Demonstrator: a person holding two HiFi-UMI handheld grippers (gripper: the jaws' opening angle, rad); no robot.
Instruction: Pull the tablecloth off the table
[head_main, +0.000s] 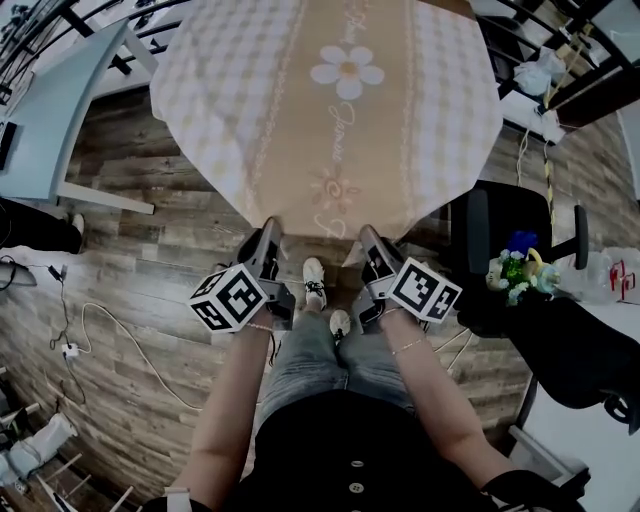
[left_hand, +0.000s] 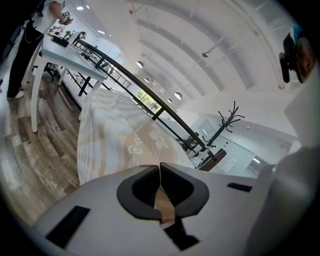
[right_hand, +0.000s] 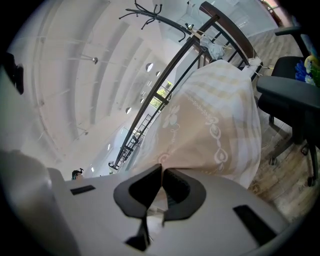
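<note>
A beige and white checked tablecloth (head_main: 330, 110) with a daisy print covers the round table and hangs over its near edge. My left gripper (head_main: 270, 232) is shut on the hem at the near left, and a strip of beige cloth (left_hand: 162, 200) shows pinched between its jaws. At the near right my right gripper (head_main: 368, 236) is shut on the hem too, with pale cloth (right_hand: 159, 197) between its jaws. From both gripper views the cloth (left_hand: 125, 135) (right_hand: 210, 125) stretches away over the table.
A white table (head_main: 60, 110) stands at the left and a black office chair (head_main: 500, 250) with a small toy at the right. Cables (head_main: 110, 340) lie on the wooden floor. The person's legs and shoes (head_main: 315, 285) are right below the cloth's edge.
</note>
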